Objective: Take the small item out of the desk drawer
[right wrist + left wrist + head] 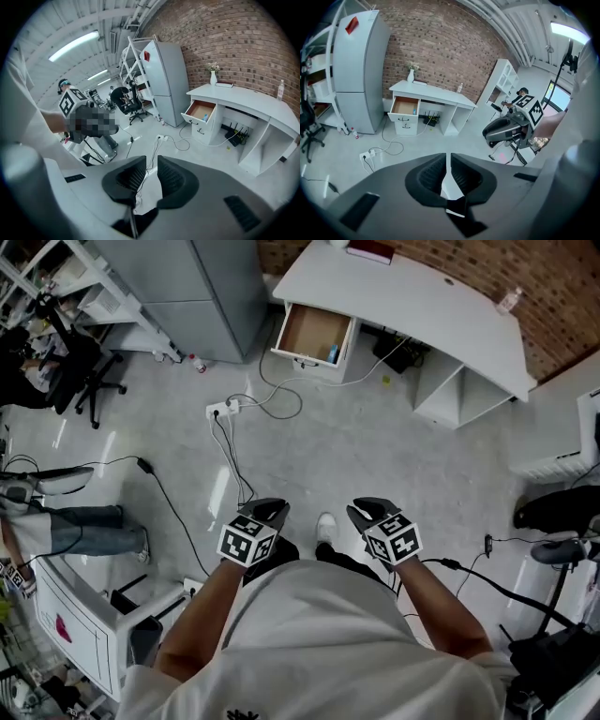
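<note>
- Your left gripper [448, 160] has its jaws drawn together, with only a slit between the ribbed pads and nothing in it.
- Your right gripper [151, 162] has its jaws slightly apart. Only floor and cable show through the gap, so it holds nothing.
- You hold both grippers side by side in front of your body, tilted down and pointing at the desk [422, 296].
- The small item [334, 353] is a blue thing in the open drawer [305, 329]. It lies well apart from both grippers, straight ahead across the open floor [375, 446].
- It sits at the drawer's right side, close to the side wall and near the front panel (the rest of the wooden bottom is bare).
- It is too small in every view to tell which way its long axis runs or where it points.
- The white desk curves along a brick wall [562, 296]. The drawer is pulled out at the desk's left end, and a clear bottle [507, 300] stands at the far right.
- A tall grey cabinet [197, 287] stands just left of the desk.
- A white power strip [221, 410] with trailing cables lies on the pale grey floor between you and the drawer.
</note>
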Tool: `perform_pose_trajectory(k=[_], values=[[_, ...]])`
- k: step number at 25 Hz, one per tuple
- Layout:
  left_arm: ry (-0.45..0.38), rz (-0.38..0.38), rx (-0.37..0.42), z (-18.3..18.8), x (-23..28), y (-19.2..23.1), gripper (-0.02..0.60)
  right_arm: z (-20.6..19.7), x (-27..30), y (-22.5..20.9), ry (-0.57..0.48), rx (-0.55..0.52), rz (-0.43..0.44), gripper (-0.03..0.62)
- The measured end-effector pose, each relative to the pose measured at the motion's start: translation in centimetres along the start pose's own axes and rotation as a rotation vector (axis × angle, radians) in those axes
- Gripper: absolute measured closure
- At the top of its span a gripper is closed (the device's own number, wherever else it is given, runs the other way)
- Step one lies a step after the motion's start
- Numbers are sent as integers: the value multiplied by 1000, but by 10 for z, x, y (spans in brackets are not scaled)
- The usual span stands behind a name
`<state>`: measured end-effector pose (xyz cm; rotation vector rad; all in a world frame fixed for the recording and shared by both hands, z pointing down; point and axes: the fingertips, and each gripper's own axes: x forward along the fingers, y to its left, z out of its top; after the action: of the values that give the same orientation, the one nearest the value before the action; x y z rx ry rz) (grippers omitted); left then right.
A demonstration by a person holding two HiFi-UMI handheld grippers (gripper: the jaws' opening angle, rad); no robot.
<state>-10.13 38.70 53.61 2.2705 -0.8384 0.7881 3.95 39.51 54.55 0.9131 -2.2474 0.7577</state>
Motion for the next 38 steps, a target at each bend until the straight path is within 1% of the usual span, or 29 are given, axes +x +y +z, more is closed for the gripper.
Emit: perform_pose_trajectory(k=[3, 5, 7, 12, 13, 15, 16, 20, 23, 26, 29, 32, 35, 38], values=[[5, 1, -13, 46, 23, 3, 555, 19, -6, -38, 22, 19, 7, 499], [16, -7, -15, 62, 35, 5, 555, 23, -5, -56, 32, 46, 6, 500], [32, -13, -11, 80, 47, 18, 555, 34, 3, -74, 39, 71, 5, 500], [51, -36, -15, 126, 88, 72, 552, 82, 36, -123, 42, 90, -19, 500], [53, -46, -21, 135, 97, 84, 543, 94, 42, -132, 38, 99, -30, 500], [58, -65, -30, 158, 111, 109, 482, 119, 54, -150, 37, 115, -49, 500], [58, -69, -28, 171, 117, 121, 472, 131, 59, -158, 40, 118, -55, 500], [63, -59, -2, 226, 151, 164, 472, 176, 75, -200, 48, 110, -81, 500], [69, -45, 26, 253, 174, 188, 472, 194, 84, -228, 32, 127, -108, 500], [90, -41, 49, 280, 198, 234, 472, 226, 111, -253, 26, 159, -130, 500], [127, -45, 12, 301, 225, 269, 472, 256, 131, -276, 51, 179, -132, 502], [137, -28, -16, 326, 264, 278, 471, 266, 138, -314, 66, 185, -112, 505], [135, 5, -45, 356, 311, 288, 469, 273, 146, -359, 86, 181, -72, 507], [150, 51, -97, 383, 354, 309, 463, 294, 155, -403, 124, 147, -33, 509]])
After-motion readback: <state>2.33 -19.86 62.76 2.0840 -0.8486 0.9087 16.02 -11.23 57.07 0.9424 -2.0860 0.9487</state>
